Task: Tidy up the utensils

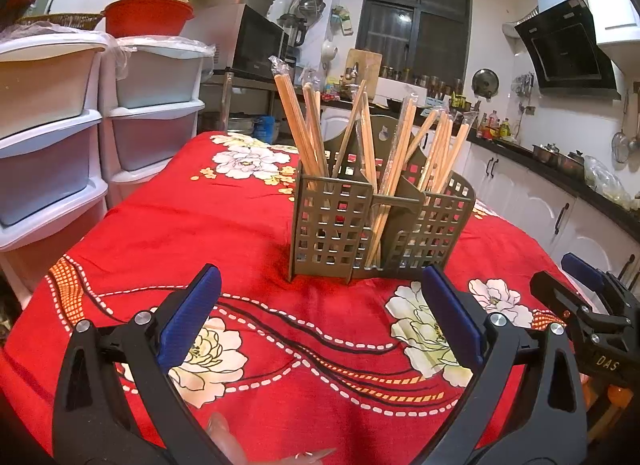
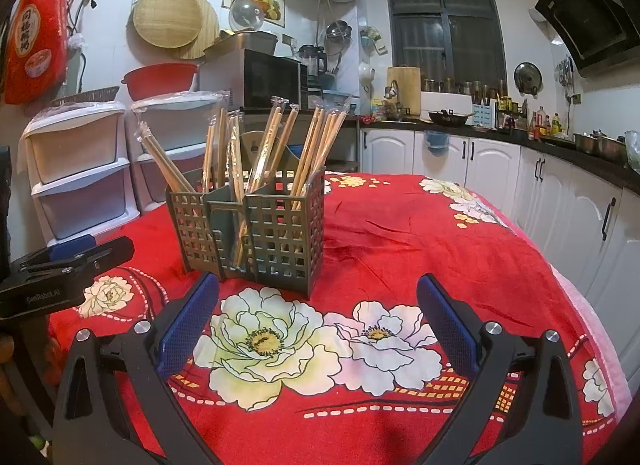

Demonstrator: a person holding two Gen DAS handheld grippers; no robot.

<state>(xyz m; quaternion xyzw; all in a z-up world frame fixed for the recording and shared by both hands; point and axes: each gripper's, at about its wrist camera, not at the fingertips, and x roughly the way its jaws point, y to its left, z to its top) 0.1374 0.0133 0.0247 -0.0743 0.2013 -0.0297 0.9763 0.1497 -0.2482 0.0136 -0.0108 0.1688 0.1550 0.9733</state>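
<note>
We find the utensil holder (image 1: 380,221), a grey-brown lattice caddy with several compartments, standing upright on the table under a red floral tablecloth (image 1: 248,225). Wrapped wooden chopsticks (image 1: 304,129) stand in its compartments, leaning outward at various angles; how many sit in each compartment we cannot tell through the lattice. The left gripper (image 1: 320,313) hovers above the cloth just short of the holder, its blue-padded fingers (image 1: 192,317) spread wide apart with nothing between them. The right gripper (image 2: 318,321) is likewise spread wide and empty, positioned over the large white flowers of the cloth, near the holder but not touching it. In the left wrist view the right gripper appears at the right edge, beside the table. Behind the table we note stacked white plastic drawers (image 1: 52,161), a red basin (image 1: 148,15) on top of them, a microwave (image 2: 272,79), and white cabinets (image 2: 560,193) under a dark counter.
</note>
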